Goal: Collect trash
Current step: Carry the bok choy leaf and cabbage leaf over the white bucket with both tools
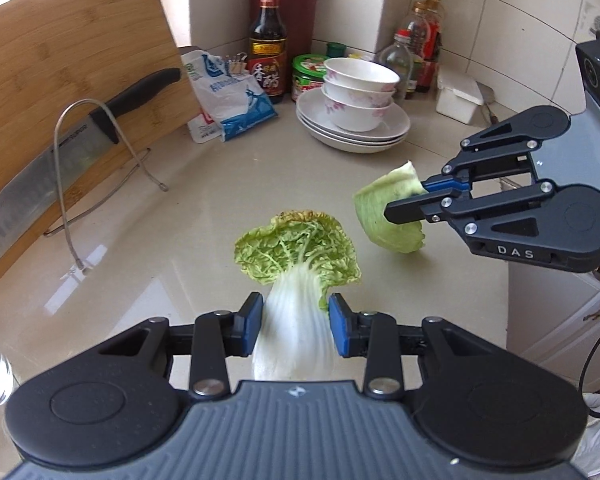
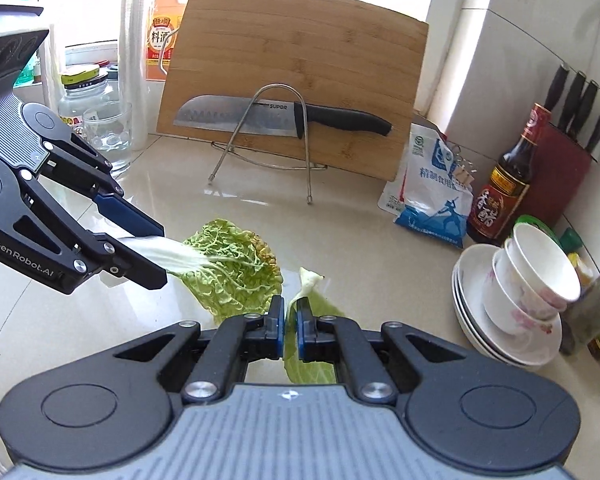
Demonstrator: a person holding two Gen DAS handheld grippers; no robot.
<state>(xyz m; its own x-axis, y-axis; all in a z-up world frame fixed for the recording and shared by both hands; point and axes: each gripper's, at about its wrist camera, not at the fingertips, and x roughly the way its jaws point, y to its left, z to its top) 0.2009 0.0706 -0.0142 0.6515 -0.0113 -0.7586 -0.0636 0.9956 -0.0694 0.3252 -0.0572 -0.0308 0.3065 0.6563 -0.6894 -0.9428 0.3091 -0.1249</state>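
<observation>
- The left claw [image 1: 296, 328] pinches the white stalk of a napa cabbage leaf [image 1: 300, 256]; the blue pads press both sides of the stalk, and the frilly green top with a browned edge stands beyond the fingertips, above the table [image 1: 180, 208].
- The right claw [image 2: 290, 326] is pressed together on a smooth pale-green cabbage leaf [image 2: 314, 308]. In the left wrist view that leaf hangs from its fingertips, clear of the table, to the right of the napa leaf and apart from it.
- Past the leaves, a wire rack [image 2: 268, 136] holds a knife [image 2: 280, 116] with a black handle against a bamboo cutting board [image 2: 300, 64] that leans upright.
- To the right of the board lie a blue-and-white salt bag [image 1: 228, 96] and a dark vinegar bottle [image 1: 267, 40].
- Near them, three flowered bowls [image 1: 358, 92] sit stacked on white plates [image 1: 352, 128].
- In the far corner stands a red knife block [image 2: 560, 168].
- By the window stand a drinking glass [image 2: 108, 136], a lidded jar [image 2: 82, 92] and an orange bottle [image 2: 166, 28].
</observation>
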